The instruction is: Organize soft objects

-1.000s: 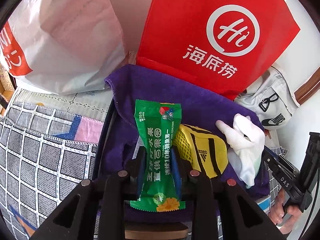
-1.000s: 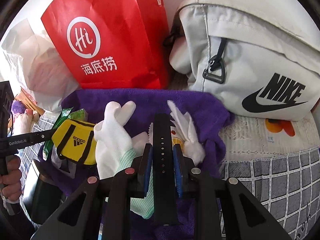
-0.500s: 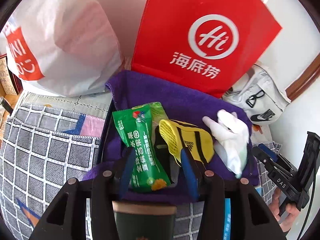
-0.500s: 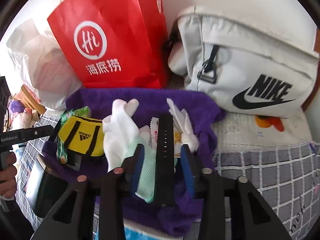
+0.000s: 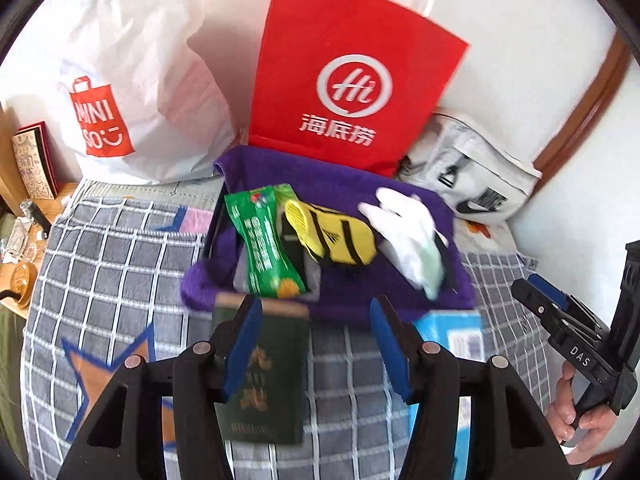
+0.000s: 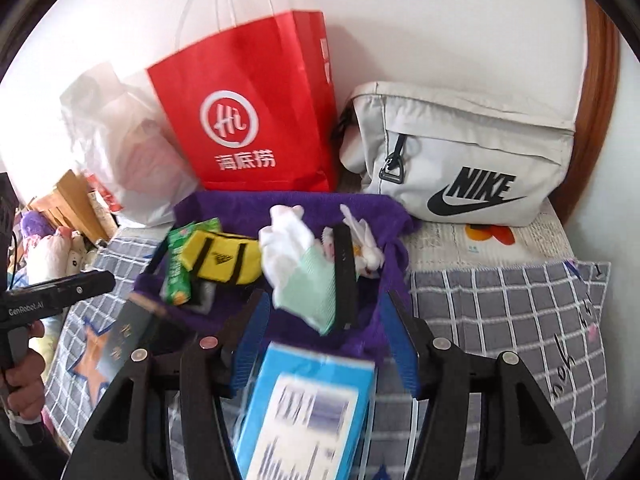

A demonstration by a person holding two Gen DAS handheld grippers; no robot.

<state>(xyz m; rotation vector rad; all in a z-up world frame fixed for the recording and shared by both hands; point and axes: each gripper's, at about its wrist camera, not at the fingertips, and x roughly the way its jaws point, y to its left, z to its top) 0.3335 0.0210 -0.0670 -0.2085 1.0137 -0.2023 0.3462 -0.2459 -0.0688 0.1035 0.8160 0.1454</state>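
Observation:
A purple towel [image 5: 344,184] [image 6: 288,204] lies on the checked bed cover. On it lie a green snack packet [image 5: 262,240] [image 6: 176,264], a yellow Adidas pouch [image 5: 336,236] [image 6: 224,258], a white glove with a green cuff [image 5: 412,232] [image 6: 296,264] and a black strap [image 6: 345,276]. My left gripper [image 5: 316,332] is open and empty, pulled back in front of the towel, above a dark green booklet [image 5: 264,384]. My right gripper [image 6: 326,340] is open and empty, near the towel's front edge, above a blue box [image 6: 308,408].
A red paper bag [image 5: 352,76] [image 6: 252,108], a white Miniso plastic bag [image 5: 120,92] and a grey Nike bag [image 6: 460,156] [image 5: 472,176] stand against the wall behind the towel. A wooden side table [image 5: 24,184] with small items is at the left.
Both grippers opened, let go of the green packet and the black strap, and drew back from the towel. The booklet and blue box came into view below them.

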